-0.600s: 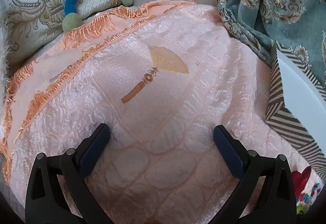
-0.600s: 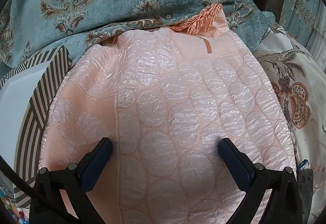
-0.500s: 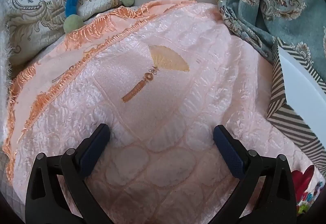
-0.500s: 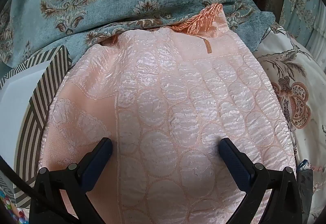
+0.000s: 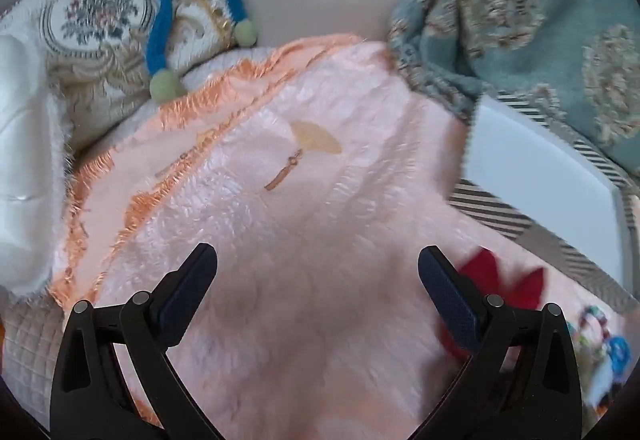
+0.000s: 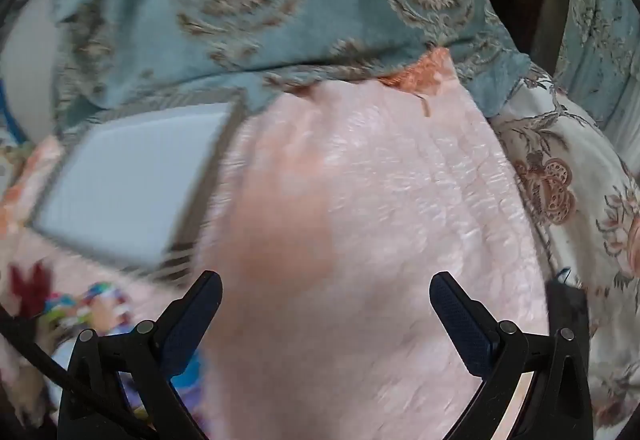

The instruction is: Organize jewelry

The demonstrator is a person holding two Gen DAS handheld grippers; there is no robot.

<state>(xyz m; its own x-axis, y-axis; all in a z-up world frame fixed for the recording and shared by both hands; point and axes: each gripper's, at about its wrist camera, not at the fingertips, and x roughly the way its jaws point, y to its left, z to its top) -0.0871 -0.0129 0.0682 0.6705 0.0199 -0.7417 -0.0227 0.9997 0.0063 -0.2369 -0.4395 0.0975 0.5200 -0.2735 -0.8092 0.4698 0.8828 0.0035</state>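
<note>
Both the left gripper (image 5: 318, 266) and right gripper (image 6: 325, 294) gape wide and empty above the quilted pink satin bedspread (image 5: 320, 200); the white striped-edge box (image 5: 536, 176) lies beside them.

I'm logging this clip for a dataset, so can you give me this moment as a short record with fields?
surface: pink quilt with an orange fringe
left gripper: open, empty, above the quilt
right gripper: open, empty, above the quilt
box: white, striped-edged box on the quilt
jewelry: colourful beads beside a red piece, blurred
backdrop: teal cloth
image quality: motion blur in both views
</note>
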